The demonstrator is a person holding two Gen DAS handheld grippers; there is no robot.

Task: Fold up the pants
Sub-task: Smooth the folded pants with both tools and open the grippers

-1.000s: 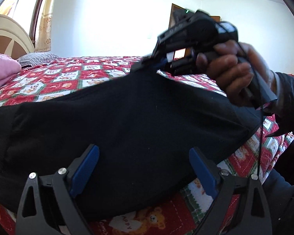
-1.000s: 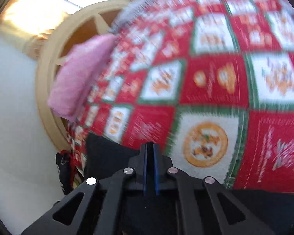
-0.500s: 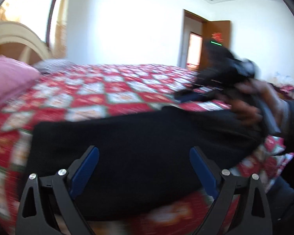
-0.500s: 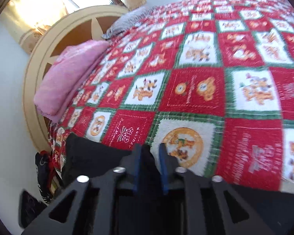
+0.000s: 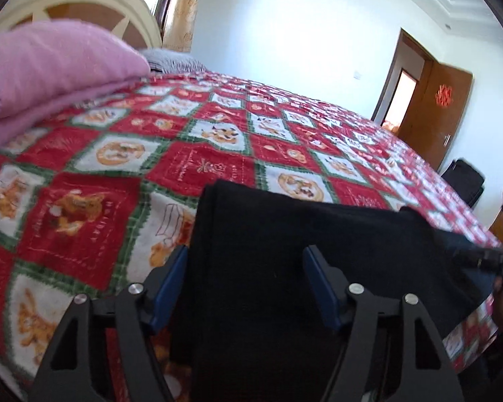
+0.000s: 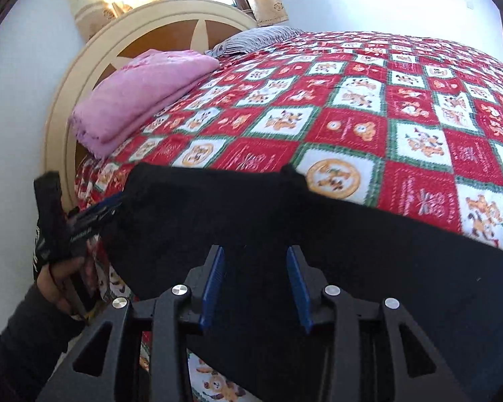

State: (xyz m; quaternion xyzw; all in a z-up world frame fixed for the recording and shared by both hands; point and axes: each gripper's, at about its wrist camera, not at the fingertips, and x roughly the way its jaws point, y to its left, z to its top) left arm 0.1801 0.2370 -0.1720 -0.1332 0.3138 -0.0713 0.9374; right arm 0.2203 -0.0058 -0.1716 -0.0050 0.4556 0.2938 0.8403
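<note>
The black pants [image 5: 301, 251] lie folded flat on the near edge of the bed, also in the right wrist view [image 6: 318, 221]. My left gripper [image 5: 244, 264] is open and hovers just above the pants' left end, holding nothing. It also shows in the right wrist view [image 6: 94, 214] by the pants' left corner. My right gripper [image 6: 255, 268] is open above the middle of the pants, empty. Its tip appears at the right edge of the left wrist view [image 5: 486, 258].
The bed has a red, white and green patchwork quilt [image 6: 369, 100]. A folded pink blanket [image 6: 144, 93] and a striped pillow [image 6: 251, 38] lie by the cream headboard [image 6: 94, 50]. A brown door [image 5: 432, 107] stands open at the far wall.
My right gripper opened and let go of the pants, which now lie flat on the quilt. Both grippers pulled back toward the bed's near edge.
</note>
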